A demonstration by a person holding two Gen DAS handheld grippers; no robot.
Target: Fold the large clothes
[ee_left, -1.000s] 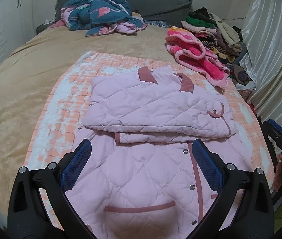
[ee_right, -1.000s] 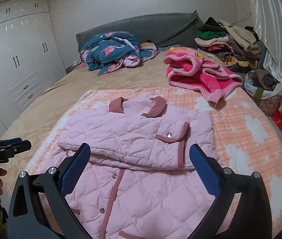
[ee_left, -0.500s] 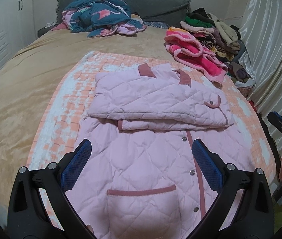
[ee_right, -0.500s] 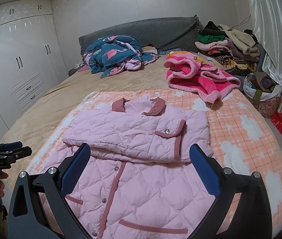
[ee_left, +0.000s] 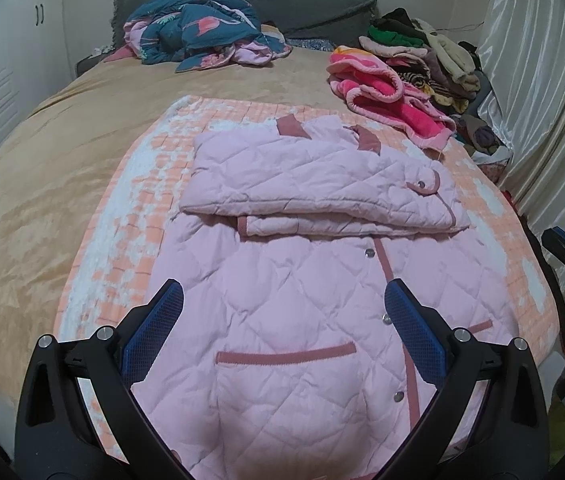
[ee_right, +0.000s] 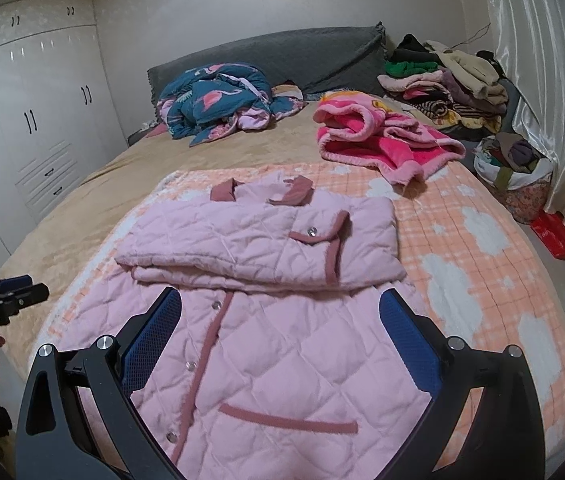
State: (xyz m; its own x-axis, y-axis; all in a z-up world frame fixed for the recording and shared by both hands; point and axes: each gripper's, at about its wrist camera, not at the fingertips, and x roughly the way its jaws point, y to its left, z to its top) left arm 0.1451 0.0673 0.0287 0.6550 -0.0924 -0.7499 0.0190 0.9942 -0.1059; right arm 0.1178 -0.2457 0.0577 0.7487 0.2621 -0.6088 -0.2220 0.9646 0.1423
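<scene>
My left gripper (ee_left: 284,312) is spread wide and holds nothing; my right gripper (ee_right: 280,322) likewise stands apart and empty. Both hang above the near half of the pink quilted jacket (ee_left: 306,312), which lies directly ahead of and beneath them on the orange checked blanket (ee_left: 122,216). The jacket's long axis runs straight away from me, hem nearest, collar farthest; its sleeves are folded across the chest in a crosswise band (ee_right: 258,248) just beyond my fingertips. The left gripper sits toward the pocket side, the right toward the buttoned placket (ee_right: 206,344); neither looks clearly nearer the hem, which lies below both views. I judge the next fold brings hem toward collar, so each must drop to a near corner. To the far right beyond the bed, a bag (ee_right: 516,168) holds bundled clothes; a stacked pile (ee_right: 442,80) lies farther still.
</scene>
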